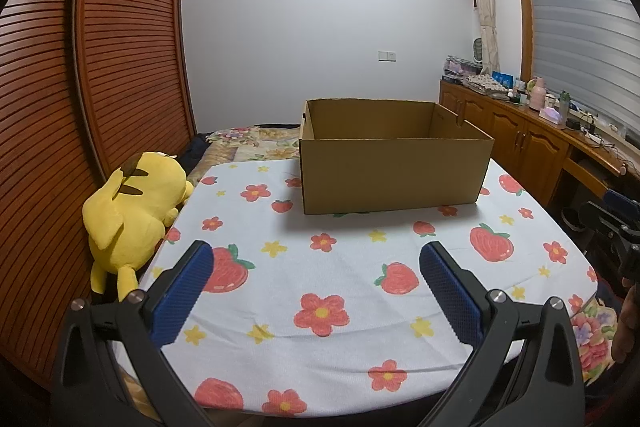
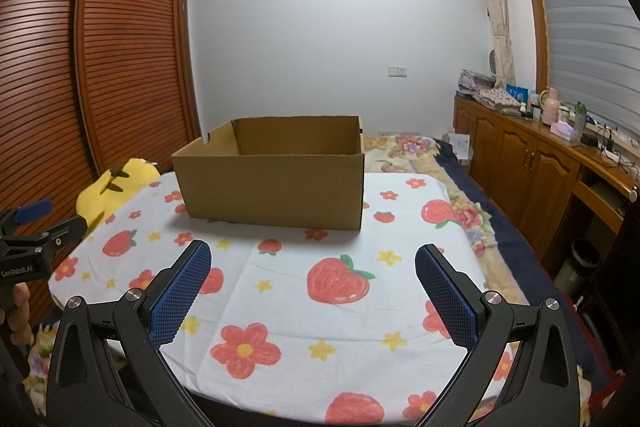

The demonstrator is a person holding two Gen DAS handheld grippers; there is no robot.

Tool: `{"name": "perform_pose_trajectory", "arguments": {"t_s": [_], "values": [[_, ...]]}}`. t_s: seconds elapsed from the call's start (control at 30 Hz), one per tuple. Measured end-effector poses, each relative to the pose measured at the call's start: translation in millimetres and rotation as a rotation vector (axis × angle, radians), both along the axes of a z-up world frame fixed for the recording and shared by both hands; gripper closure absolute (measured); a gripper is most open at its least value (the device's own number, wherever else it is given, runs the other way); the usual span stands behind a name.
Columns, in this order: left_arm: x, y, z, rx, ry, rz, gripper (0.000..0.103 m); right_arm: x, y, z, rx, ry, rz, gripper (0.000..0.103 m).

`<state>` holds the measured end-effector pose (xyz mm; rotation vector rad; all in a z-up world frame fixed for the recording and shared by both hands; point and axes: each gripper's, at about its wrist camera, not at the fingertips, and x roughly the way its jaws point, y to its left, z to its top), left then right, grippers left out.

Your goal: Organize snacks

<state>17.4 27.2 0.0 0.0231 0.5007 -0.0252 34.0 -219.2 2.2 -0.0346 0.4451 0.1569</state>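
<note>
Although the task is to sort snacks, none shows in either view; the only task thing in sight is the box [image 1: 394, 173], an open-topped cardboard carton standing upright toward the far side of the table [image 1: 352, 307], on a cloth [image 2: 288, 307] printed with strawberries and flowers. As far as its inside walls show, it looks empty, though its floor is hidden behind the near wall.

The left gripper [image 1: 316, 259] hangs over the near part of the table with its blue-padded fingers wide apart and nothing between them. The right gripper [image 2: 314, 259] is the same: spread wide, empty, well short of the box.

I judge the box light and fairly stiff, but its walls would bow if pinched mid-span (thin corrugated board does that). If it must be moved, the top rim near a corner looks the best hold, or a flat push low on a side wall. It may slide easily, and the cloth might bunch under it.

A yellow plush [image 1: 132, 219] lies off the table's left edge, apart from the box. Where the snacks are, I cannot tell.
</note>
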Motion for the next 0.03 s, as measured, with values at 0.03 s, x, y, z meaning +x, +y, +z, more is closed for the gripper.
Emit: {"name": "perform_pose_trajectory", "arguments": {"t_s": [0.03], "values": [[0.3, 0.2, -0.3, 0.001, 0.001, 0.0, 0.0, 0.1, -0.1, 0.1, -0.001, 0.0, 0.0, 0.0]]}}
